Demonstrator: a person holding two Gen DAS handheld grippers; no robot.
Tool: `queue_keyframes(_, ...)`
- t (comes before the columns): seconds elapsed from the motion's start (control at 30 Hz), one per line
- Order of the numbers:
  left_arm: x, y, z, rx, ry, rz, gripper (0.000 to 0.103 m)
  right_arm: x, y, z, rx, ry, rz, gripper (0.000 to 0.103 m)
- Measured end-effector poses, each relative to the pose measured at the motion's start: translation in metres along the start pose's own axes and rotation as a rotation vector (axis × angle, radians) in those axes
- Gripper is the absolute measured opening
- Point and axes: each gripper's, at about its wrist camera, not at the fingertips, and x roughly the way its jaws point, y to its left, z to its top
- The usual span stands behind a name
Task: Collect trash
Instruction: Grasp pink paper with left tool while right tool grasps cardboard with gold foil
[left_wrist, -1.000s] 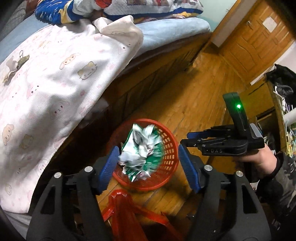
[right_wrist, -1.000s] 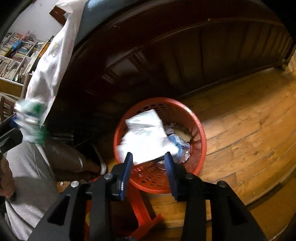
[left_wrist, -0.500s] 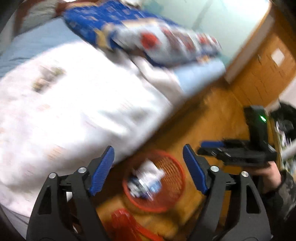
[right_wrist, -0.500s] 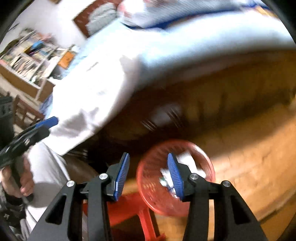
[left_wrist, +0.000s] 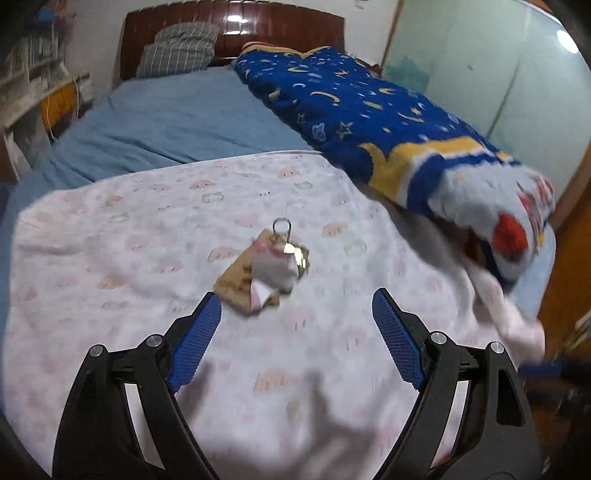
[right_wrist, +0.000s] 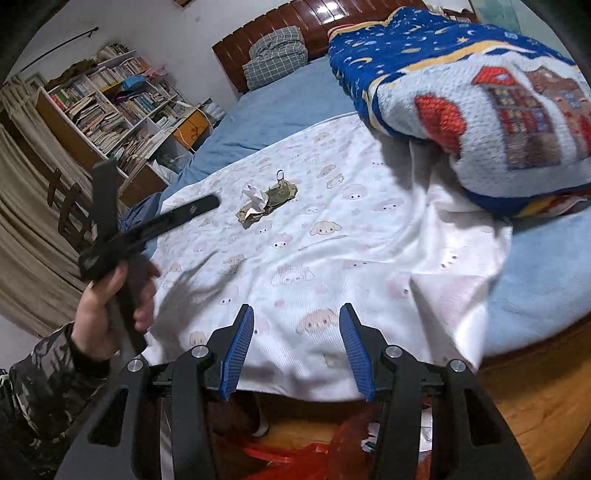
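Observation:
A crumpled white tissue (left_wrist: 274, 268) lies on a brown wrapper (left_wrist: 240, 284) next to a shiny foil scrap (left_wrist: 295, 253) on the white patterned sheet (left_wrist: 147, 229). My left gripper (left_wrist: 297, 314) is open and empty, just short of this trash. The same pile shows in the right wrist view (right_wrist: 258, 201). My right gripper (right_wrist: 295, 325) is open and empty over the sheet's near edge. The left gripper (right_wrist: 177, 218) appears there held in a hand, pointing at the pile. A red basket (right_wrist: 347, 446) is partly visible below on the floor.
A blue star-patterned blanket (left_wrist: 388, 122) lies along the right of the bed, a blue sheet (left_wrist: 177, 118) and checked pillow (left_wrist: 177, 51) farther back. A bookshelf (right_wrist: 110, 110) and chair (right_wrist: 70, 206) stand at the left. Wooden floor (right_wrist: 535, 406) lies below right.
Both grippers swung up from the red basket, where the trash dropped, to the bed top. The left gripper now faces the pile on the sheet.

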Motion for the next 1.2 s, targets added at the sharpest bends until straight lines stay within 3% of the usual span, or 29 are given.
queue_keyframes(0.37, 0.069, 0.009, 0.016, -0.091, 0.077, 0.027, 0.083, 0.025, -0.011, -0.006, 0.059, 0.0, 0.02, 0.049)
queue_keyframes(0.47, 0.074, 0.01, 0.015, -0.107, 0.105, 0.05, 0.07, 0.024, -0.012, -0.003, 0.062, -0.011, 0.021, 0.05)
queue_keyframes(0.53, 0.081, 0.01, 0.015, -0.101, 0.133, 0.059, 0.047, 0.023, -0.012, -0.001, 0.062, -0.013, 0.024, 0.049)
queue_keyframes(0.63, 0.088, 0.012, 0.011, -0.107, 0.17, 0.068, 0.026, 0.026, -0.01, 0.002, 0.056, -0.012, 0.033, 0.049)
queue_keyframes(0.73, 0.088, 0.02, 0.009, -0.128, 0.175, 0.057, 0.016, 0.029, -0.004, 0.006, 0.044, -0.009, 0.039, 0.049)
queue_keyframes(1.0, 0.072, 0.04, 0.01, -0.188, 0.152, -0.004, 0.007, 0.063, 0.002, 0.034, 0.034, 0.013, 0.078, 0.053)
queue_keyframes(1.2, 0.032, 0.072, 0.006, -0.27, 0.09, -0.038, 0.007, 0.126, 0.001, 0.081, 0.106, 0.064, 0.199, 0.055)
